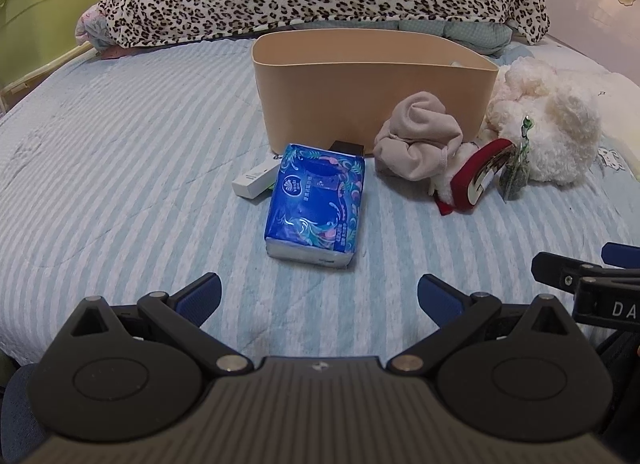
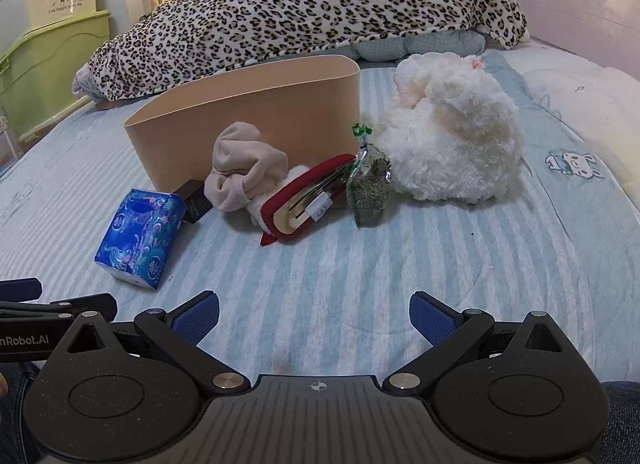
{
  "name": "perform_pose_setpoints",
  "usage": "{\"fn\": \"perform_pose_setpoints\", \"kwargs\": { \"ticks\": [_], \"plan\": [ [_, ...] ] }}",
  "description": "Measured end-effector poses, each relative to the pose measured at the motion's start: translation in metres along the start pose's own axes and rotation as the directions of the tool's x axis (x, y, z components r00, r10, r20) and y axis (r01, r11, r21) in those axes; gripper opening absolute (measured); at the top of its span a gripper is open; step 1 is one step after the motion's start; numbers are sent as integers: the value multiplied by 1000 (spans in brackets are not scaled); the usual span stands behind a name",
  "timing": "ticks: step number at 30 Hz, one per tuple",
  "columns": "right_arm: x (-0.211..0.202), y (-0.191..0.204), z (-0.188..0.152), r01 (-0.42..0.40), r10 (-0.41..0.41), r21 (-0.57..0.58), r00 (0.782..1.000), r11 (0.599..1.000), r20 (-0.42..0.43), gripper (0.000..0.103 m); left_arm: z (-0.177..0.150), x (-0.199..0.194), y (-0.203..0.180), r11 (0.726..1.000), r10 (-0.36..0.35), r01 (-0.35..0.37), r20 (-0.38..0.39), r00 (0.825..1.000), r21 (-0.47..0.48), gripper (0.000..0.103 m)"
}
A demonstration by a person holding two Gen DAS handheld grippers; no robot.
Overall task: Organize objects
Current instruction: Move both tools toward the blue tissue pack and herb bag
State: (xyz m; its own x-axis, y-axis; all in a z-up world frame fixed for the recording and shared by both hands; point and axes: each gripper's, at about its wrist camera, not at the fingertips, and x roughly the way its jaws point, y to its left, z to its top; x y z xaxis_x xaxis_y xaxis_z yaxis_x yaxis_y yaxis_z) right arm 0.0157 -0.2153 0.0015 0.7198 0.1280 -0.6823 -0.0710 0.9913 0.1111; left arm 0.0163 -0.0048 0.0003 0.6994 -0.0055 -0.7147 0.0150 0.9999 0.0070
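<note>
Holding both tools low over the bed, we keep our left gripper (image 1: 319, 292) wide apart with nothing in it, and our right gripper (image 2: 314, 314) is spread wide and bare too. Straight ahead of the left one lies the blue tissue pack (image 1: 316, 204), near it and well apart from the right one, so we think the left hand should go first. The pack's long side points away from us toward the tan bin (image 1: 360, 104), so the fingers can close across its short, squishy sides.

Just beside the pack sit a small white box (image 1: 254, 181) and a little black box (image 1: 347, 147), both hard and square. Next comes a soft, scrunched beige cloth (image 1: 416, 140) touching the bin's wall. Then a shiny red pouch (image 2: 304, 202), a clear bag of green bits (image 2: 370, 192), and a fluffy white plush toy (image 2: 452, 144). The bin is smooth and oval, and we cannot see much inside it. All of it rests on a striped blue blanket (image 1: 120, 164).
</note>
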Motion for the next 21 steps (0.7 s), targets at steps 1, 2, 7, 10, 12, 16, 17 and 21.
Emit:
{"fn": "perform_pose_setpoints", "kwargs": {
  "ticks": [1,2,7,10,12,16,17,21],
  "plan": [
    [0,0,0,0,0,0,1000,1000,0,103,1,1,0,1000,1,-1,1,1000,1,103],
    [0,-1,1,0,0,-4,1000,1000,1,103,2,2,-1,1000,2,-2,2,1000,2,103],
    [4,-7,12,-12,12,-3,1000,1000,0,103,9,11,-1,1000,9,-9,2,1000,-3,103],
    [10,-10,22,-11,11,-18,1000,1000,2,102,13,18,-1,1000,22,-22,2,1000,-2,103],
    [15,-11,29,-6,6,-35,1000,999,5,101,15,24,0,999,36,-36,1,999,2,103],
    [27,-16,43,-10,10,-49,1000,999,4,95,21,39,3,998,56,-56,-9,998,0,103],
    [31,-18,46,-15,15,-50,1000,999,1,94,22,42,5,998,57,-57,-12,998,-1,103],
    [48,-24,57,-13,12,-76,1000,997,-20,89,26,57,6,998,66,-66,-31,997,11,103]
  ]
}}
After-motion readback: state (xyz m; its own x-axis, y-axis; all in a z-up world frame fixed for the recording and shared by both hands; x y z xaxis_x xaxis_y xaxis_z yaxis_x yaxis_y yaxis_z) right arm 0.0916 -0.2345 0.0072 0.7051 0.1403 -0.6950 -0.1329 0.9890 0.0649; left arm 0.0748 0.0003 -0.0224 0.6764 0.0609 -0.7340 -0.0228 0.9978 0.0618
